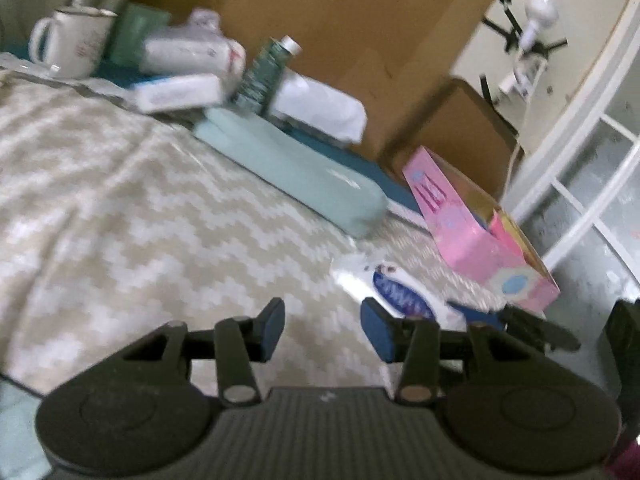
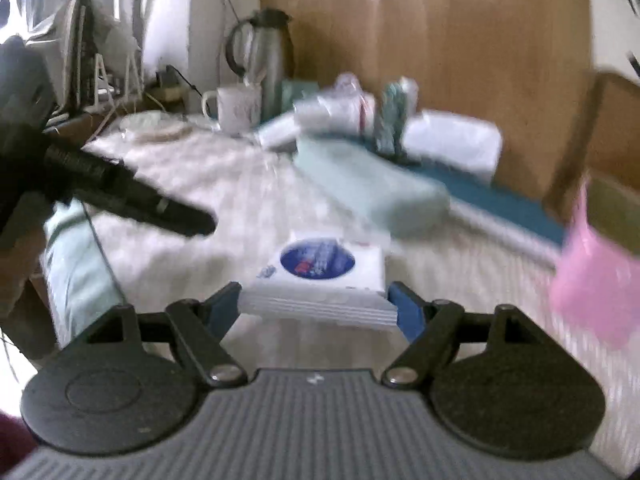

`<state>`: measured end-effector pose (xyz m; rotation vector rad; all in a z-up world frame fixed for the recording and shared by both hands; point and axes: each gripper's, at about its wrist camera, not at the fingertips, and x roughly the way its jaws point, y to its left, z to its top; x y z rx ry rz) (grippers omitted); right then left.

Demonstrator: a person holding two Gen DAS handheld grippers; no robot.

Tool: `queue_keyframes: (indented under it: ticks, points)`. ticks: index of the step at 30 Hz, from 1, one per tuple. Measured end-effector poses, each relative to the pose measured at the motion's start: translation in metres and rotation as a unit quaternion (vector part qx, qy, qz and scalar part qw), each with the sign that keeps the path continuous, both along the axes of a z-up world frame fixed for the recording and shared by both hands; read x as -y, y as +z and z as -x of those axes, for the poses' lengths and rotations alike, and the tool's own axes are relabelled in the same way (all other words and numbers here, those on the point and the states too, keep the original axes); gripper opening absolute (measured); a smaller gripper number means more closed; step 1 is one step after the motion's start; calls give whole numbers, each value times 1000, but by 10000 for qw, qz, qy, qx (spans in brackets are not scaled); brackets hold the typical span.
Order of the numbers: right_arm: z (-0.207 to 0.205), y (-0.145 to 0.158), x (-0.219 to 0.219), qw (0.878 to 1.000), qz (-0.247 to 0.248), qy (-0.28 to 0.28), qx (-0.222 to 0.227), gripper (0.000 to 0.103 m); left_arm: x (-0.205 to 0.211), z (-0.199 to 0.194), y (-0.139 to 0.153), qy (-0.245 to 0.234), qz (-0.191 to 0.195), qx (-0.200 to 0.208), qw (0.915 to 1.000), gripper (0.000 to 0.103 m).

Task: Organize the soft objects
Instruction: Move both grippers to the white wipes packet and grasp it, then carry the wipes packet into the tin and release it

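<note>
The right tongs (image 2: 318, 312) stand wide open around the near end of a white tissue pack (image 2: 320, 280) with a blue oval label. The pack lies flat on the zigzag cloth (image 2: 240, 192) that covers the bench, and its sides are just beside both blue pads (image 2: 406, 312); I cannot tell if they press it. The left tongs (image 1: 322, 330) are partly open and hold nothing, above the cloth. A pink box (image 1: 480, 236) stands near the pack.
</note>
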<state>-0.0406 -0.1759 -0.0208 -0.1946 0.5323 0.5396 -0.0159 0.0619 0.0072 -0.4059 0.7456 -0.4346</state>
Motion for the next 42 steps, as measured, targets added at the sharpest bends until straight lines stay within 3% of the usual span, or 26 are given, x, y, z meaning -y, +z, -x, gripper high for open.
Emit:
queue_keyframes:
  ticks: [4, 9, 10, 11, 13, 14, 16, 17, 21, 25, 29, 32, 35, 39, 40, 42]
  points:
    - [11, -12, 13, 9994, 3, -301, -143, 89, 25, -8, -3, -320, 124, -206, 9992, 55]
    - [19, -12, 18, 9993, -122, -336, -94, 89, 59, -16, -4, -778, 77, -426, 9960, 55]
    - [18, -13, 18, 9993, -121, -341, -70, 87, 66, -18, -6, -824, 22, -486, 9954, 55]
    - [16, -14, 17, 9993, -120, -335, -98, 79, 71, -19, -7, -840, -31, -486, 9953, 53]
    - [12, -15, 19, 9993, -224, -268, -164, 79, 81, -21, -8, -853, -184, -377, 9955, 47]
    - [13, -16, 16, 9993, -213, -263, -140, 55, 84, -22, -8, -787, -289, -333, 9959, 44]
    - [17, -15, 14, 9995, -72, -299, 81, 33, 92, -23, -3, -660, -599, -212, 9958, 42]
    - [16, -13, 15, 9994, -87, -330, 67, 28, 95, -25, 1, -657, -623, -146, 9958, 42]
    - [12, -6, 32, 9965, -203, -751, 301, 22, 106, -36, 29, -913, -373, 171, 9950, 42]
    - [4, -5, 50, 9940, -404, -996, 222, 23, 134, -48, 44, -1176, -439, 351, 9915, 43]
    - [5, -14, 56, 9936, -204, -1103, 130, 28, 146, -58, 22, -1219, -563, 0, 9909, 43]
    - [8, -18, 59, 9941, -94, -1073, 91, 46, 143, -62, 1, -1197, -567, -418, 9903, 43]
    - [11, -19, 62, 9948, -94, -1005, 118, 64, 137, -62, -3, -1199, -540, -464, 9902, 50]
    - [3, -23, 59, 9951, -156, -974, 119, 66, 136, -66, -5, -1283, -435, -484, 9896, 47]
    - [-2, -22, 58, 9949, -197, -990, 55, 64, 140, -67, -6, -1398, -461, -456, 9881, 36]
    - [-7, -19, 56, 9946, -268, -999, -21, 59, 149, -64, -4, -1396, -646, -367, 9874, 35]
